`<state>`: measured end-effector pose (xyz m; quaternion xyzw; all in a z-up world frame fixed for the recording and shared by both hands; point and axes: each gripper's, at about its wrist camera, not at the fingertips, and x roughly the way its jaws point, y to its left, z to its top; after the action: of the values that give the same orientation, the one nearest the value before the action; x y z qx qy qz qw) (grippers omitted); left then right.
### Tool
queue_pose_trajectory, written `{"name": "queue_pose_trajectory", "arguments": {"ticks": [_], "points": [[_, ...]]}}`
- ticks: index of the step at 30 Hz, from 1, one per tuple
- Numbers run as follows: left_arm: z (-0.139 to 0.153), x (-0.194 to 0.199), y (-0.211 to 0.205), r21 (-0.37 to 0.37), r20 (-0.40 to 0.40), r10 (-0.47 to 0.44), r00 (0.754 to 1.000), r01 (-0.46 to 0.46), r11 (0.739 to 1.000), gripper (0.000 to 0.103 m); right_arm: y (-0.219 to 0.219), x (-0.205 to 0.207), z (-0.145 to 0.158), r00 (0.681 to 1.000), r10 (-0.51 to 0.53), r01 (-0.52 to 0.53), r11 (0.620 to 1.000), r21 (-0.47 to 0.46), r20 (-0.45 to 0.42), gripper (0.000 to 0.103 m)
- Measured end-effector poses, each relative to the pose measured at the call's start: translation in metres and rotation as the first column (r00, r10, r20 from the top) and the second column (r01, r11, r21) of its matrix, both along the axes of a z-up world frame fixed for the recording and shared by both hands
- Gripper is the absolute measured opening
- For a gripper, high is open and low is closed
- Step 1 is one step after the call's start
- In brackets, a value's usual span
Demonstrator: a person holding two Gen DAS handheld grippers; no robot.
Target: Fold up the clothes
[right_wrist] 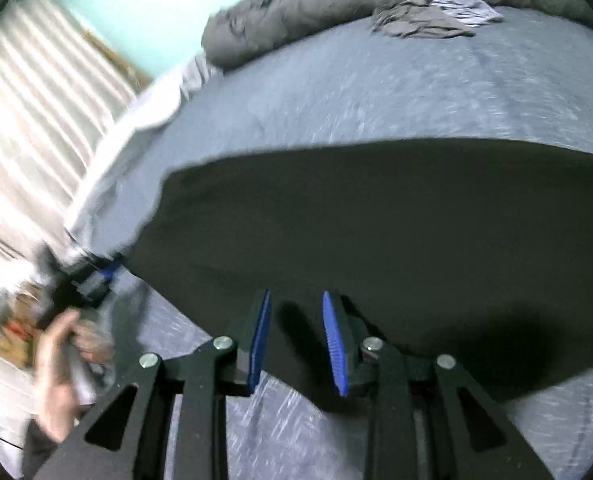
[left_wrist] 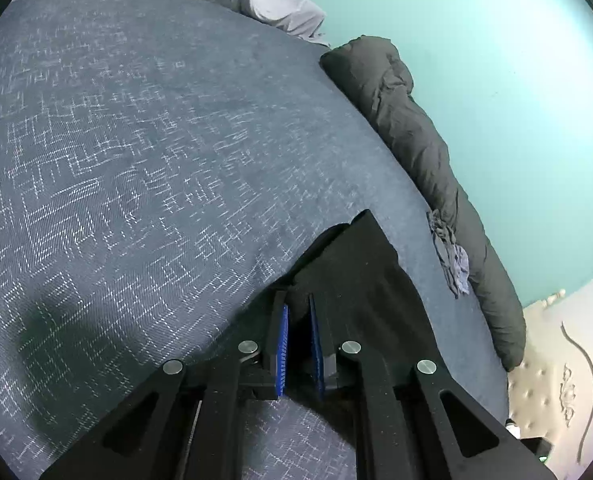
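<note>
Right wrist view is pretty smeared with motion blur, so fine detail is hard to make out there. Nearest thing: the right gripper (right_wrist: 296, 340) has its blue pads spread well apart with nothing between them, hovering just over the near edge of the black garment (right_wrist: 376, 216). That garment lies spread flat on the bed (right_wrist: 376, 92), stretching ahead of the fingers and off the right edge of the picture, so its full shape is cut off.

Off to the left of the right gripper there's a hand (right_wrist: 58, 376) and the left gripper (right_wrist: 96, 276) beyond it, both too blurry to read from this side.

Left wrist view is sharper: the left gripper (left_wrist: 298, 312) has its pads drawn in close, pinching a corner of the black garment (left_wrist: 360, 272), which drapes over and hides the right finger.

Farther out, ahead and right of the left gripper, a small crumpled grey cloth (left_wrist: 452, 256) sits against a long rolled dark grey duvet (left_wrist: 424, 152) along the teal wall (left_wrist: 496, 60). Far end, a pale sheet (left_wrist: 280, 4), partly cut off.

No containers anywhere in view.
</note>
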<state>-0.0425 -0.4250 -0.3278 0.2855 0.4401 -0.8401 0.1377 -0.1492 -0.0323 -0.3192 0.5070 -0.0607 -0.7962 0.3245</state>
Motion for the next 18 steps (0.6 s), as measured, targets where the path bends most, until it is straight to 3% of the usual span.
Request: {"name": "queue_pose_trajectory", "arguments": {"ticks": [5,10,14,18], "points": [[-0.001,0.0,-0.001,-0.006,0.008,-0.012,1.0,0.012,1.0,0.011,-0.016,0.019,-0.04,0.999,0.029,-0.032,0.997,0.076,0.035,0.028],[0.0,0.002,-0.001,-0.017,0.017,-0.015,1.0,0.015,1.0,0.011,-0.019,0.022,-0.035,0.998,0.059,-0.061,0.991,0.121,0.018,0.028],[0.002,0.004,0.0,-0.03,0.027,-0.009,1.0,0.01,0.999,0.012,-0.016,0.011,-0.021,1.0,0.001,0.001,0.997,0.082,-0.025,0.028],[0.013,0.014,-0.001,-0.079,0.036,0.031,0.999,-0.028,0.997,0.013,-0.025,0.011,-0.049,1.0,0.028,-0.028,0.99,0.137,0.002,0.028]]}}
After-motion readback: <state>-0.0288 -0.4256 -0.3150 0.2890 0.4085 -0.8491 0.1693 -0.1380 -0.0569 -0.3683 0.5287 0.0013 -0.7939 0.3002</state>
